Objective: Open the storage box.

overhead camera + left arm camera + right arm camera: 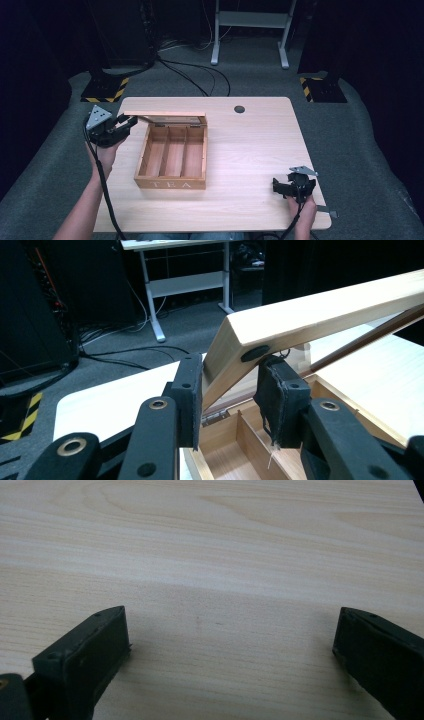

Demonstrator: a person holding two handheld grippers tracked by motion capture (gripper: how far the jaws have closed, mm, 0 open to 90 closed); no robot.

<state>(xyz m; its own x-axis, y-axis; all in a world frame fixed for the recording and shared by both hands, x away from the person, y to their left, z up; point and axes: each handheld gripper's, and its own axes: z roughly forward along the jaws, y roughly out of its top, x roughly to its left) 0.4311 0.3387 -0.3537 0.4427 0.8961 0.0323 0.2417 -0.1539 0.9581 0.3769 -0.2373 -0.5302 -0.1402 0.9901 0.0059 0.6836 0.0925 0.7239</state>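
A wooden box marked TEA [171, 184] stands on the table, with three bare compartments [174, 152] inside. Its lid [165, 115] is raised at the far side, hinged at the back. My left gripper [131, 121] is shut on the lid's left corner. In the left gripper view the pale lid frame [320, 315] slants up to the right, its corner caught between my left gripper [230, 400] pads, with the box interior [235, 450] below. My right gripper [276, 184] rests low near the table's front right, open, with nothing between the jaws of my right gripper [230, 645].
The light wooden table [250, 150] has a round cable hole [239, 109] at the back. Black stands with yellow-striped bases [106, 90] and cables [190, 75] lie on the floor beyond, and a white desk frame [250, 30] stands farther back.
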